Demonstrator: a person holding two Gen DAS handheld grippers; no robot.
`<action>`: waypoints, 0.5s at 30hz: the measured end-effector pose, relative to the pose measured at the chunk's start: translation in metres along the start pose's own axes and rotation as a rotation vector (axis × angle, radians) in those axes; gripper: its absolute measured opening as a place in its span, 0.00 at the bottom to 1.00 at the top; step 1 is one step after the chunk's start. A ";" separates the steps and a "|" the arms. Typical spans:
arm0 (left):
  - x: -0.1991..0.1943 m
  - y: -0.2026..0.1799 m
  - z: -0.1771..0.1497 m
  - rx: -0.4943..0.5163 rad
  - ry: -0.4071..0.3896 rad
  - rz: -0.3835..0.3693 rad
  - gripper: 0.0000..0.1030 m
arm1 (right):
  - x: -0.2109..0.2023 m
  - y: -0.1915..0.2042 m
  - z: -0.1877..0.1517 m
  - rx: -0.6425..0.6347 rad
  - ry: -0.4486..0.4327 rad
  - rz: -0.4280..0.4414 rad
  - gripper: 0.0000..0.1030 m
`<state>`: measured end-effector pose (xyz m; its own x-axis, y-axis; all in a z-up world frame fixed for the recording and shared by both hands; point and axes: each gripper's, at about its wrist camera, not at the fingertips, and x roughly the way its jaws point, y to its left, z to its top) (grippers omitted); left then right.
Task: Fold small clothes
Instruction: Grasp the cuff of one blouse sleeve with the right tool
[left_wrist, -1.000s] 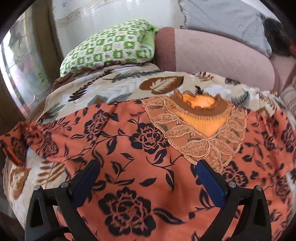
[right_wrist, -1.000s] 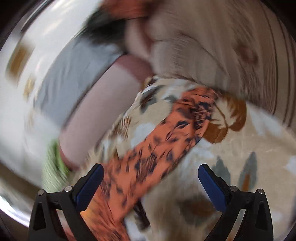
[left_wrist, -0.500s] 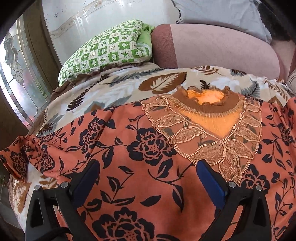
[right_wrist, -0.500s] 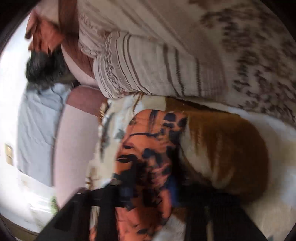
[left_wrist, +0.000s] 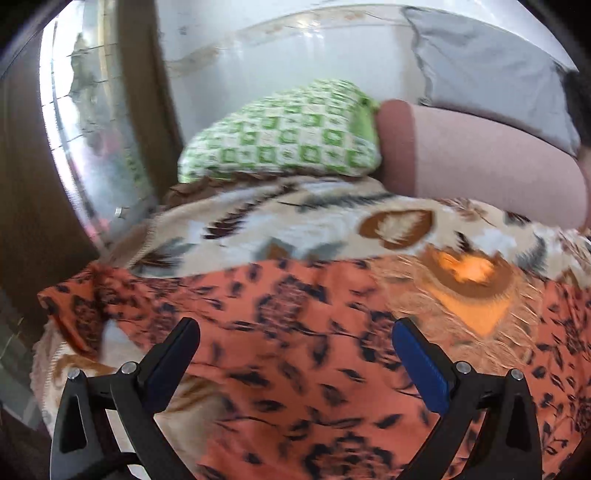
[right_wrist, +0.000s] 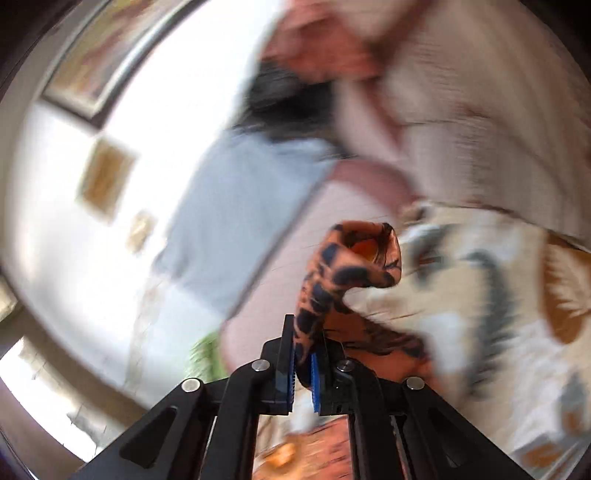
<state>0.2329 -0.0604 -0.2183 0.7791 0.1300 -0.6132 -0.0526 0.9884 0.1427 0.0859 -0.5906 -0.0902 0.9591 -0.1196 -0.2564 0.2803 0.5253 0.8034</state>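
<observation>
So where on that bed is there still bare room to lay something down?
A free strip of leaf-print blanket runs between the orange floral garment and the green checked pillow and pink bolster. The near side is crowded: the garment covers it, with the open left tool above it.

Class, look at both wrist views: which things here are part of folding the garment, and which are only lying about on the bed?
Part of the job:
- orange floral garment, spread on the bed
- its sleeve, pinched in the right gripper
- left gripper, open above the cloth

Lying about:
- green checked pillow
- pink bolster
- leaf-print blanket
</observation>
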 end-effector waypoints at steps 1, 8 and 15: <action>0.001 0.006 0.001 -0.011 0.005 0.009 1.00 | 0.003 0.029 -0.013 -0.035 0.024 0.035 0.07; 0.022 0.071 -0.002 -0.118 0.097 0.067 1.00 | 0.050 0.175 -0.155 -0.200 0.273 0.186 0.07; 0.042 0.119 -0.007 -0.142 0.148 0.145 1.00 | 0.168 0.196 -0.305 -0.311 0.501 0.114 0.10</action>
<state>0.2552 0.0635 -0.2325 0.6578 0.2708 -0.7029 -0.2526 0.9584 0.1329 0.2900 -0.2513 -0.1397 0.8264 0.3240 -0.4605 0.0798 0.7423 0.6653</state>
